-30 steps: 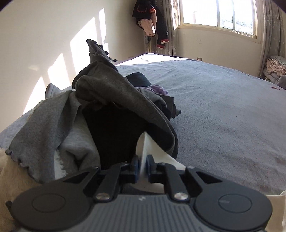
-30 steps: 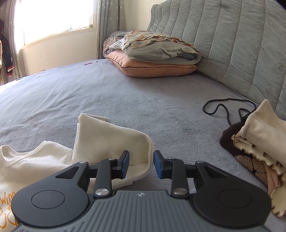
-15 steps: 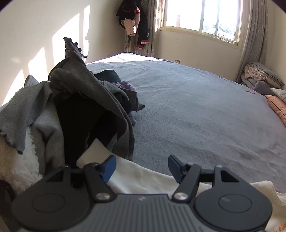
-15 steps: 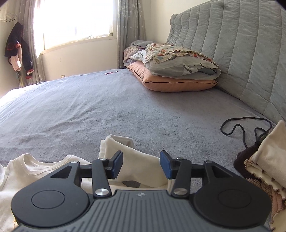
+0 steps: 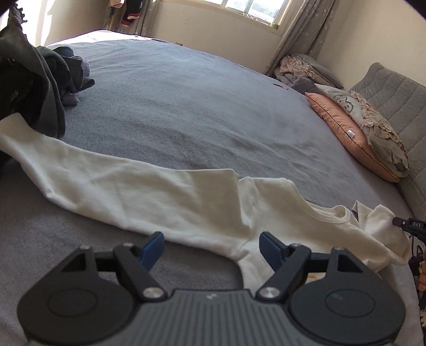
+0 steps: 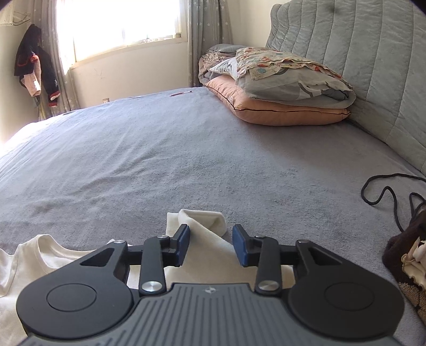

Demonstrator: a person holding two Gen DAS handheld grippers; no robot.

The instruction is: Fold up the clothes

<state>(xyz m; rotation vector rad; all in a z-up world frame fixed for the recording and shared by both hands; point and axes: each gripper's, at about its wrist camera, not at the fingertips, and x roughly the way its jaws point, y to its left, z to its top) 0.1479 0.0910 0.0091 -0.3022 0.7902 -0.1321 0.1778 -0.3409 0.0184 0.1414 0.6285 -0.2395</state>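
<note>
So, quick rundown of what can be seen:
left gripper (image 5: 211, 246): held low over the bed, jaws spread wide, nothing clamped; the underarm seam of the shirt is seen just past the right blue pad
right gripper (image 6: 211, 244): jaws also parted, nothing pinched; the folded-over sleeve (image 6: 203, 226) is framed between the two blue pads, but whether a pad is touched by the cloth can't be told
cream shirt (image 5: 165, 194): laid out flat-ish on the grey bedspread (image 5: 199, 106), close to the near edge; one long sleeve (image 5: 66, 162) is stretched out to the left, its end tucked right up against the dark clothes pile; the neckline (image 5: 327, 213) is seen toward the right, and a bit of orange print is peeking out by the left gripper's right arm
same shirt, right wrist view: collar (image 6: 50, 244) at lower left, other sleeve doubled back on itself into a small hump
dark clothes pile (image 5: 37, 77): grey and black stuff heaped at the far left of the bed
pillows (image 6: 279, 90): an orange one under a patterned grey one, stacked against the padded headboard (image 6: 359, 61)
black cord (image 6: 383, 197): looped on the bedspread at the right
folded stack (image 6: 410, 258): brown and cream items at the right edge, well apart from the shirt
window (image 6: 119, 24): bright, curtains on either side, clothes hung in the corner (image 6: 34, 64)
</note>
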